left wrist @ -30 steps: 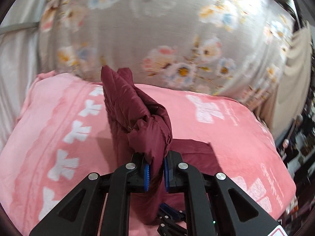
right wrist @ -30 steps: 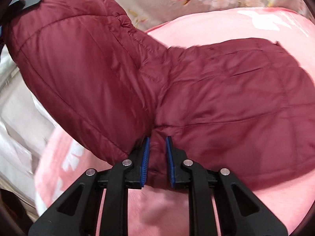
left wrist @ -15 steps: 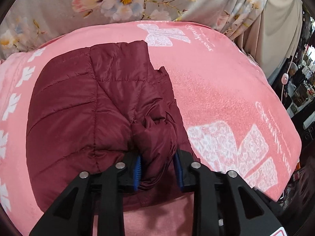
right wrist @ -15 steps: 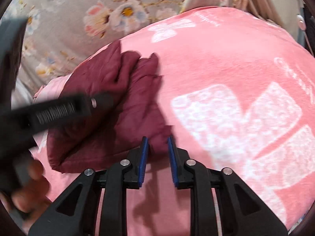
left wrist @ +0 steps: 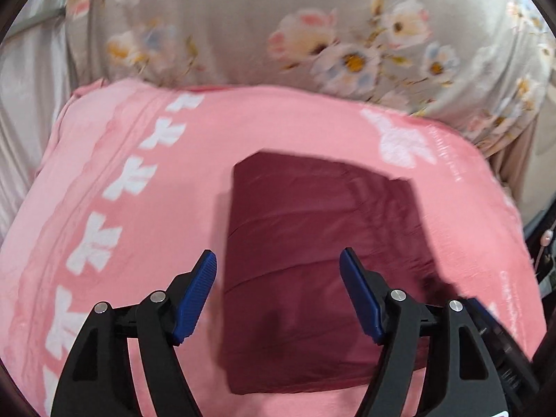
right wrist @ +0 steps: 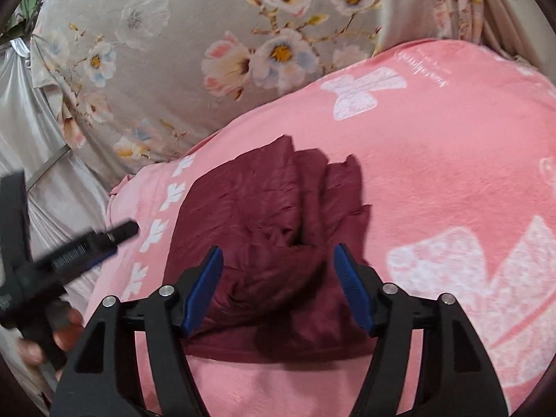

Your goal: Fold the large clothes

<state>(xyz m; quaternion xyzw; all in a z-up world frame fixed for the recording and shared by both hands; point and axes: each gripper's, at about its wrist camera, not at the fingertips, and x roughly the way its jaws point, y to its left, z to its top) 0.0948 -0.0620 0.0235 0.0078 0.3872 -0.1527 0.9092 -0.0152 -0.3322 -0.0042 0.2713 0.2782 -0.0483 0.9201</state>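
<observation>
Jacket [left wrist: 312, 260], maroon and folded into a block, lies on the pink blanket [left wrist: 139, 160] ahead of the left tongs [left wrist: 278, 267]. Their jaws are opening, spread clear of the fabric, gripping nothing.

Right view: right tongs [right wrist: 278, 260] hover over the jacket [right wrist: 264, 215], jaws opening, pads off the cloth. Left tongs [right wrist: 69, 253] sit off to their left, held by a hand [right wrist: 52, 340].

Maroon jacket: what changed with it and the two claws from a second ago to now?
Both claws let go. A second ago each pinched a fold, the left holding it lifted. Now the maroon jacket lies folded flat on the pink blanket, and the left claw and right claw are opening, pads clear of the fabric. The blanket and floral sheet stayed put.
</observation>
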